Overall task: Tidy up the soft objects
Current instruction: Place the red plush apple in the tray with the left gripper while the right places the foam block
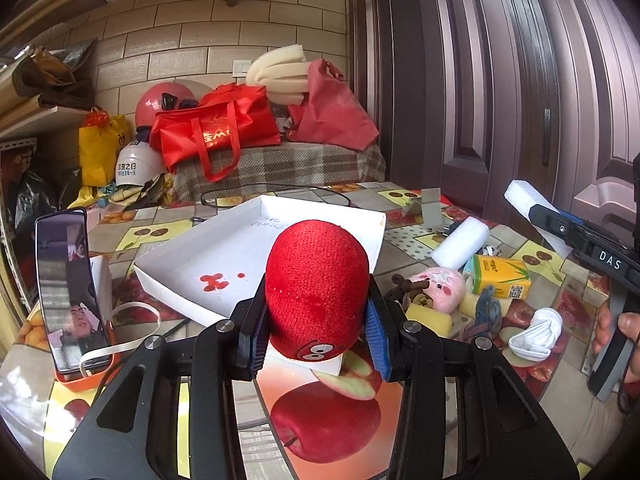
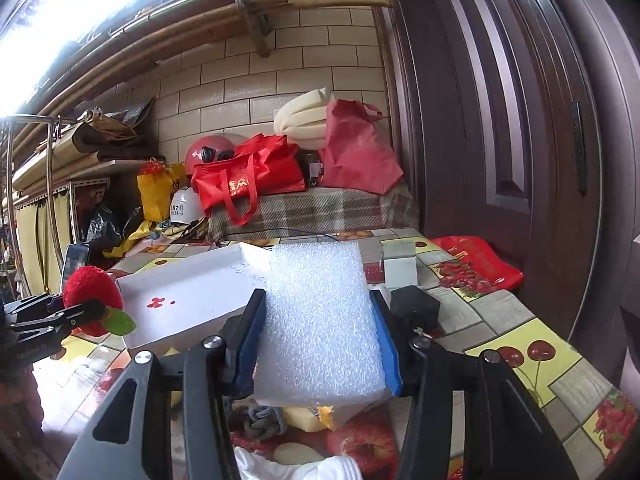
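Observation:
A red plush apple with cartoon eyes is squeezed between blue pads, my left gripper shut on it just above the near edge of a white tray. The right wrist view shows the same toy and left gripper at far left, beside the tray. My right gripper is shut on a white foam sheet, held above the table in front of the tray. From the left wrist view the right gripper and foam hang at the right.
Soft items lie on the fruit-print tablecloth right of the tray: a white foam roll, pink plush, yellow sponge, grey-blue knit, white cloth, tissue pack. A phone stands left. A black box sits right.

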Available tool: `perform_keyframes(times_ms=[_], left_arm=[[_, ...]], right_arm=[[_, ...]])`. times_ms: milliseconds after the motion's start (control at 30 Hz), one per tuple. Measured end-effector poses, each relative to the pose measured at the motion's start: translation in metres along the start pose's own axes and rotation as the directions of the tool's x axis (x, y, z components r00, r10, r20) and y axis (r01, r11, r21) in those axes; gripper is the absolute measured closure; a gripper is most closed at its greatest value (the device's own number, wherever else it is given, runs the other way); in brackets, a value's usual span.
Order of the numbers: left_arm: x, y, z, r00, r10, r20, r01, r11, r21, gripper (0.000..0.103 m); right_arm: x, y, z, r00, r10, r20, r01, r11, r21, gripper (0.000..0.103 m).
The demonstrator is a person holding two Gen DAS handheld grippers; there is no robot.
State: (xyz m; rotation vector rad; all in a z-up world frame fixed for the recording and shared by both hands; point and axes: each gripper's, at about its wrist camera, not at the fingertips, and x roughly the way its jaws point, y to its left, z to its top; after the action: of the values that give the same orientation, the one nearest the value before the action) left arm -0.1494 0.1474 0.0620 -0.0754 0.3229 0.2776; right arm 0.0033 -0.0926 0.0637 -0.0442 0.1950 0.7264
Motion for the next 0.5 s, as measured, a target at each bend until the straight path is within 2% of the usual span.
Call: perform_keyframes(times_ms=[200,500], left_arm=[[0.005,0.005,0.001,1.000,0.023,0.016,-0.023,1.000,0.017,0.062],[0.032,0.033,0.011,0.996,0.089,0.021,-0.088,0.995,-0.039,0.062]], right_arm=[[0.005,0.025,-0.001,0.999,0.044,-0.003,-0.044,0.999,-0.020,0.053],[0.030,0.070,-0.006,0.988,0.140,-0.059,-0.142,0.990,-0.019,0.053]])
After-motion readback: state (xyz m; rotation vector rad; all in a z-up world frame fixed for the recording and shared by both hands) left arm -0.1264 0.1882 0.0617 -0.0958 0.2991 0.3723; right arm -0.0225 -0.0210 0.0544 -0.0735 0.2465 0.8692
